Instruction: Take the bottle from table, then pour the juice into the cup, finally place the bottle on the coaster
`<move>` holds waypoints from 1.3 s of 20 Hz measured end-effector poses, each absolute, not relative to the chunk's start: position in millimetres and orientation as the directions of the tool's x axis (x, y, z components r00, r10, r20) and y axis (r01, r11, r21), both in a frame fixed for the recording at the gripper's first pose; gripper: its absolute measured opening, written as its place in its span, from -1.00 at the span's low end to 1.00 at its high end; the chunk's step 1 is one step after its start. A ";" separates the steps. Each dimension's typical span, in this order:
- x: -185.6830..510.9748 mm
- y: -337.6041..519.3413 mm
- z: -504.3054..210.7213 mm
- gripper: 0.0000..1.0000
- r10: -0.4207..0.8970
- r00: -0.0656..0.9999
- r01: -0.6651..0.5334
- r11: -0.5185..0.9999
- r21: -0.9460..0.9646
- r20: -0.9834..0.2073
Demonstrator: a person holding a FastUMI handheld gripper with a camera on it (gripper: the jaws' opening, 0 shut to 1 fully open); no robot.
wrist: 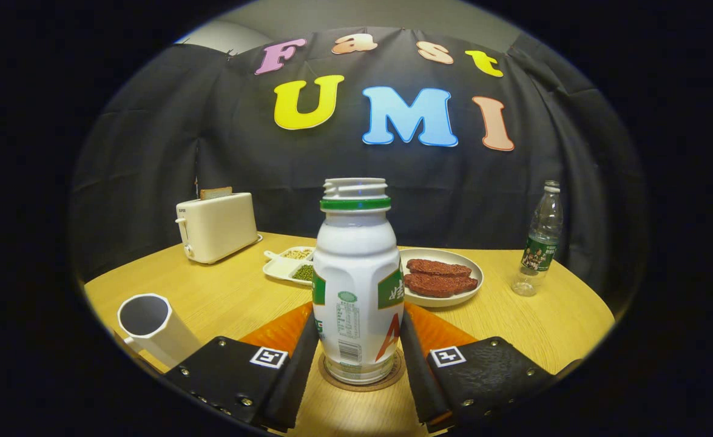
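A white juice bottle (pixel 357 279) with a green neck ring and no cap stands upright on a round brown coaster (pixel 394 371). It sits between the two black fingers of my gripper (pixel 359 321), and both fingers press against its lower sides, so the gripper is shut on it. The white cup (pixel 150 328) stands on the wooden table (pixel 223 291) to the left of the left finger, its mouth tilted toward me. I cannot see inside it. An orange mat (pixel 277 331) lies under the coaster.
Beyond the bottle stand a cream toaster (pixel 216 226) at the back left, a white divided dish of beans (pixel 289 264), a plate with two reddish patties (pixel 441 276), and a clear water bottle (pixel 541 240) at the back right.
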State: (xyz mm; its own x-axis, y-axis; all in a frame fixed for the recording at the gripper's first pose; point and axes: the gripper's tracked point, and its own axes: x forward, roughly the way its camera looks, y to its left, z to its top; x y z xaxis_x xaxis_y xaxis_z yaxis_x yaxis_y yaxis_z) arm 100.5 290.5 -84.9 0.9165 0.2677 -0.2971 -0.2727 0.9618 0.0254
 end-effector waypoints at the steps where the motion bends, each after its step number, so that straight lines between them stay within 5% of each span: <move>1: 101.8 290.6 -84.6 0.43 0.267 0.919 -0.271 0.962 0.030 -0.291; 26: 100.4 297.0 -93.4 0.50 0.258 0.937 -0.247 0.966 0.075 -0.237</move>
